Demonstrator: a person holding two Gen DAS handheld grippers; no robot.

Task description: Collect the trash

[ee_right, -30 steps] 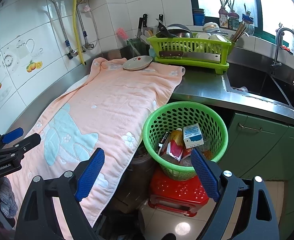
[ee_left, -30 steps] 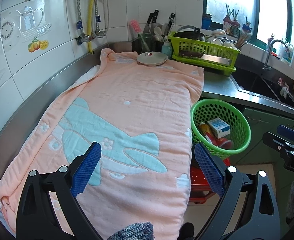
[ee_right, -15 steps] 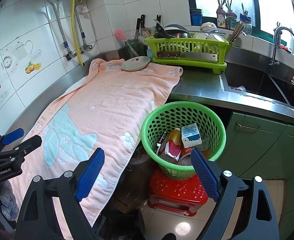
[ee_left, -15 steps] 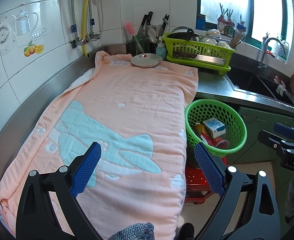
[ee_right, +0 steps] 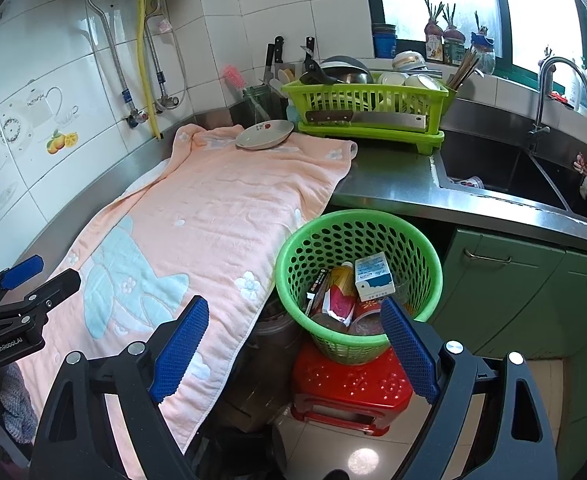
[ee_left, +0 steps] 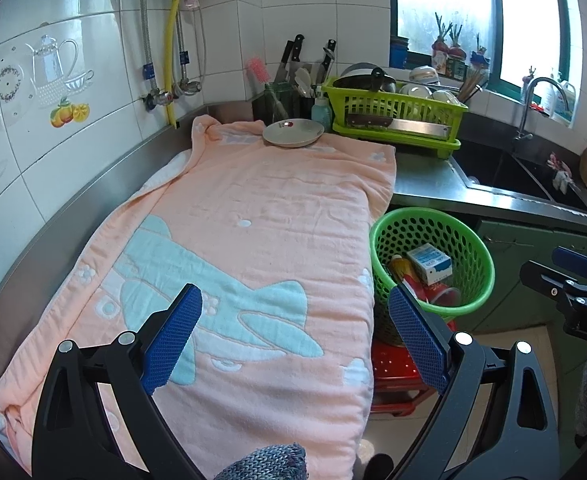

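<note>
A green mesh basket (ee_right: 293, 256) stands on a red stool (ee_right: 349, 396) beside the counter. It holds a white-blue carton (ee_right: 373, 278), a red-yellow wrapper (ee_right: 339, 296) and other trash. It also shows in the left wrist view (ee_left: 385, 232), with the carton (ee_left: 429, 266) inside. My left gripper (ee_left: 293, 340) is open and empty above the near end of the peach towel (ee_left: 253, 208). My right gripper (ee_right: 293, 352) is open and empty, near and above the basket's front.
A plate (ee_left: 293, 133) sits at the towel's far end. A green dish rack (ee_left: 393, 120) with a cleaver, a knife holder (ee_left: 289, 100), a sink (ee_right: 501, 176) and tap stand behind. Green cabinets (ee_right: 533, 288) are on the right.
Both grippers have drawn back and risen slightly, so the counter and basket look a little further off. Both stay open and empty.
</note>
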